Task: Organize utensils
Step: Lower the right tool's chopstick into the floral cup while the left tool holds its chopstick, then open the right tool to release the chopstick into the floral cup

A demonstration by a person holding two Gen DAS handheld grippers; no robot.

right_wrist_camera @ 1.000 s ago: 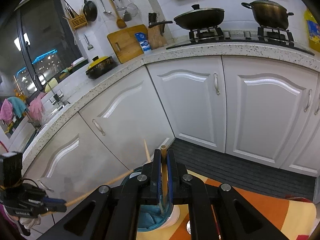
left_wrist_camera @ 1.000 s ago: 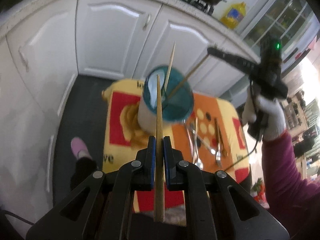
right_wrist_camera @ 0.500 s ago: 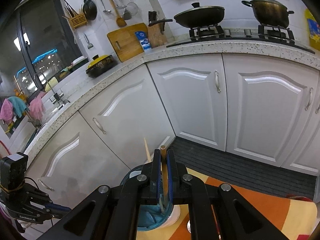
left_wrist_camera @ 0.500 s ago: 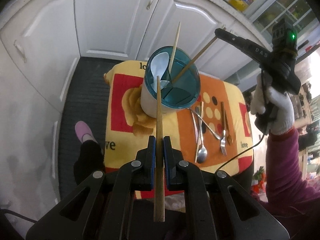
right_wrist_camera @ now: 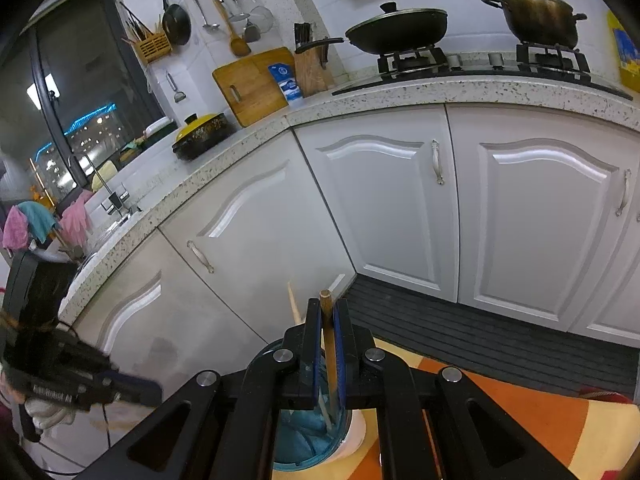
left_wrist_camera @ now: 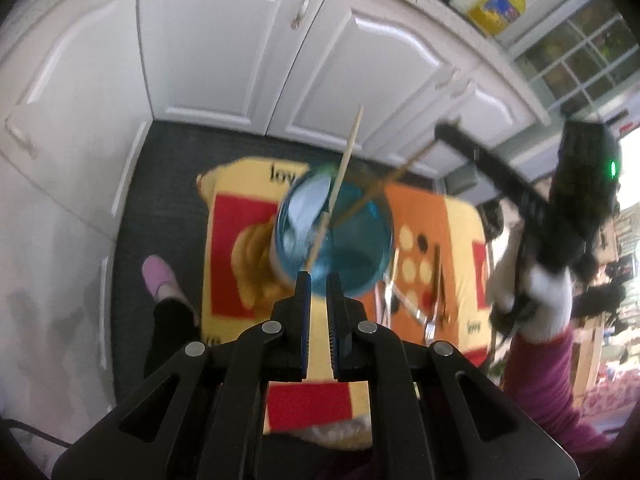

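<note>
Right gripper [right_wrist_camera: 327,314]: fingers are clenching a chopstick [right_wrist_camera: 325,300], its lower end standing in the blue cup [right_wrist_camera: 300,440] just below them, likely steadying it there. Left gripper [left_wrist_camera: 319,280]: fingers are hanging slightly parted and empty above the cup; spoons and fork [left_wrist_camera: 430,320] are waiting on the table beyond.

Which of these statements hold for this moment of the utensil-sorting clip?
1. The right tongs are shut on a wooden chopstick. True.
2. The utensil holder is red. False: the holder is blue.
3. Metal cutlery lies on the patterned cloth beside the holder. True.
4. The left tongs grip a spoon. False: nothing shows between the pads of the left tongs.
5. The cabinet doors stand open. False: the white cabinet doors are closed.
</note>
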